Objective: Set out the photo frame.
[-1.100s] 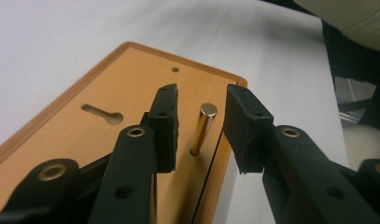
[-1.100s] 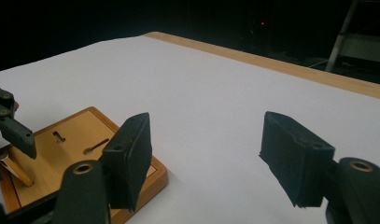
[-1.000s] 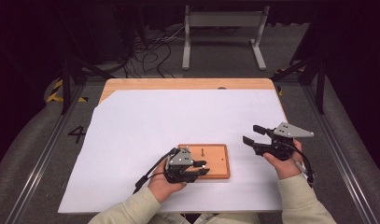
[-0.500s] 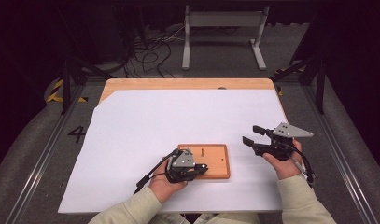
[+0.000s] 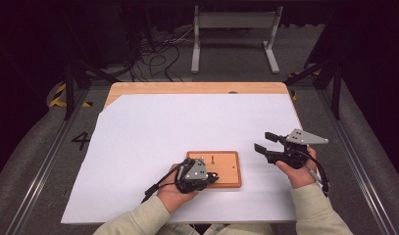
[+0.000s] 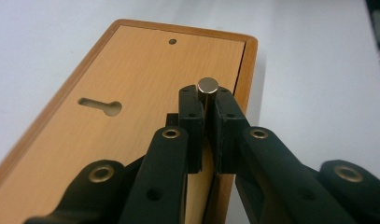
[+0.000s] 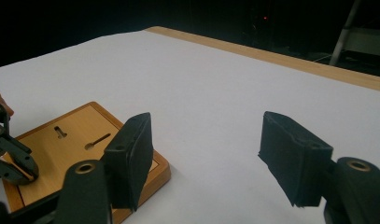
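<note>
A small wooden board (image 5: 227, 164) with a keyhole slot (image 6: 102, 105) lies on the white sheet near the front edge. A short metal pin (image 6: 207, 86) stands upright near the board's edge. My left gripper (image 5: 213, 177) has just been closing, and its pads now press on the pin from both sides (image 6: 207, 103). My right gripper (image 5: 263, 141) hovers to the right of the board, open with nothing between its fingers (image 7: 206, 154). In the right gripper view the board (image 7: 80, 135) and the left gripper (image 7: 12, 163) sit at the lower left.
A white sheet (image 5: 187, 127) covers most of the wooden table (image 5: 197, 88). Metal rails (image 5: 50, 156) run along both sides. A metal stand (image 5: 236, 29) and cables (image 5: 158, 54) lie on the dark floor beyond the far edge.
The left gripper's jaws have drawn together on the pin at the board's front. Both hands have stayed where they were, and the right gripper is as open as before.
</note>
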Demonstrator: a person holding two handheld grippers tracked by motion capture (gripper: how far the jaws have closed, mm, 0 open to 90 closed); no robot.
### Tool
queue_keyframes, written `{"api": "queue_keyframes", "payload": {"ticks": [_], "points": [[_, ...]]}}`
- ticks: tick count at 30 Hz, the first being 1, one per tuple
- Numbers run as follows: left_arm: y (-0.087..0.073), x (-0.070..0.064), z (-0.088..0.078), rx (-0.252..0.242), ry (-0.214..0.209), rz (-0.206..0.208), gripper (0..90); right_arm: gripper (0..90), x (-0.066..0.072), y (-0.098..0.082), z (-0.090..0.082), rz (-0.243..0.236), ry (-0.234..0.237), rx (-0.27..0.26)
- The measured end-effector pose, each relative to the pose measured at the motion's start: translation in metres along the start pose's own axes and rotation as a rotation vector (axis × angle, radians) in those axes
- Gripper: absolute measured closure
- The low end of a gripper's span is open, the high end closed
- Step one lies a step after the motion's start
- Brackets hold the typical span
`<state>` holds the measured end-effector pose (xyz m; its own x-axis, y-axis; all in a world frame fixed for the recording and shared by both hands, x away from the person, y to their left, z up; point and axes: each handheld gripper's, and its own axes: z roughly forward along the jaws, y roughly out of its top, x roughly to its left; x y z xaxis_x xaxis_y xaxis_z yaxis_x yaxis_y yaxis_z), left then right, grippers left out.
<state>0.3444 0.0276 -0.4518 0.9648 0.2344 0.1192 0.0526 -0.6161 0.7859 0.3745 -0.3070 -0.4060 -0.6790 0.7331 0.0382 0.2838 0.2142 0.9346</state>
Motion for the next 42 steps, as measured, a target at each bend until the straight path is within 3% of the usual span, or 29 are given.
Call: {"api": "queue_keyframes", "payload": {"ticks": [3, 6, 7, 8, 9, 10, 16, 23, 26, 28, 32, 34, 42], "points": [[-0.001, -0.003, 0.0, 0.002, 0.011, 0.035, 83.9, 35.0, 0.0, 0.0, 0.0, 0.0, 0.002, 0.001], [0.001, -0.011, -0.002, 0.007, 0.059, 0.172, 83.7, 35.1, 0.0, 0.0, 0.0, -0.001, 0.004, 0.001], [0.001, -0.013, -0.002, 0.01, 0.068, 0.199, 83.8, 35.1, 0.0, 0.0, 0.0, 0.001, 0.005, 0.001], [0.001, -0.013, -0.002, 0.01, 0.068, 0.199, 83.8, 35.1, 0.0, 0.0, 0.0, 0.001, 0.005, 0.001], [0.0, -0.017, -0.003, 0.006, 0.082, 0.261, 83.8, 35.1, 0.0, 0.0, 0.0, 0.001, 0.005, 0.001], [-0.001, -0.019, -0.003, 0.0, 0.09, 0.297, 83.8, 35.1, 0.0, 0.0, 0.0, 0.0, 0.005, 0.002], [-0.003, -0.031, -0.004, 0.002, 0.143, 0.432, 83.9, 40.6, 0.003, 0.001, -0.001, -0.029, 0.016, 0.001], [-0.003, -0.032, -0.005, 0.011, 0.151, 0.449, 84.0, 41.4, 0.009, 0.007, 0.002, -0.051, 0.053, 0.032], [-0.003, -0.032, -0.005, 0.011, 0.153, 0.45, 84.0, 38.2, 0.013, 0.012, 0.005, -0.02, 0.082, 0.083], [-0.003, -0.033, -0.005, 0.014, 0.154, 0.452, 84.0, 33.5, 0.015, 0.013, 0.011, 0.017, 0.128, 0.136], [-0.004, -0.035, -0.003, -0.003, 0.153, 0.433, 84.0, 23.4, 0.015, 0.01, 0.032, 0.139, 0.222, 0.271], [-0.004, -0.034, -0.005, 0.013, 0.165, 0.466, 84.0, 21.8, 0.015, 0.008, 0.04, 0.164, 0.244, 0.308], [-0.004, -0.035, -0.005, 0.021, 0.167, 0.474, 84.1, 21.7, 0.018, 0.003, 0.065, 0.198, 0.322, 0.407]]}}
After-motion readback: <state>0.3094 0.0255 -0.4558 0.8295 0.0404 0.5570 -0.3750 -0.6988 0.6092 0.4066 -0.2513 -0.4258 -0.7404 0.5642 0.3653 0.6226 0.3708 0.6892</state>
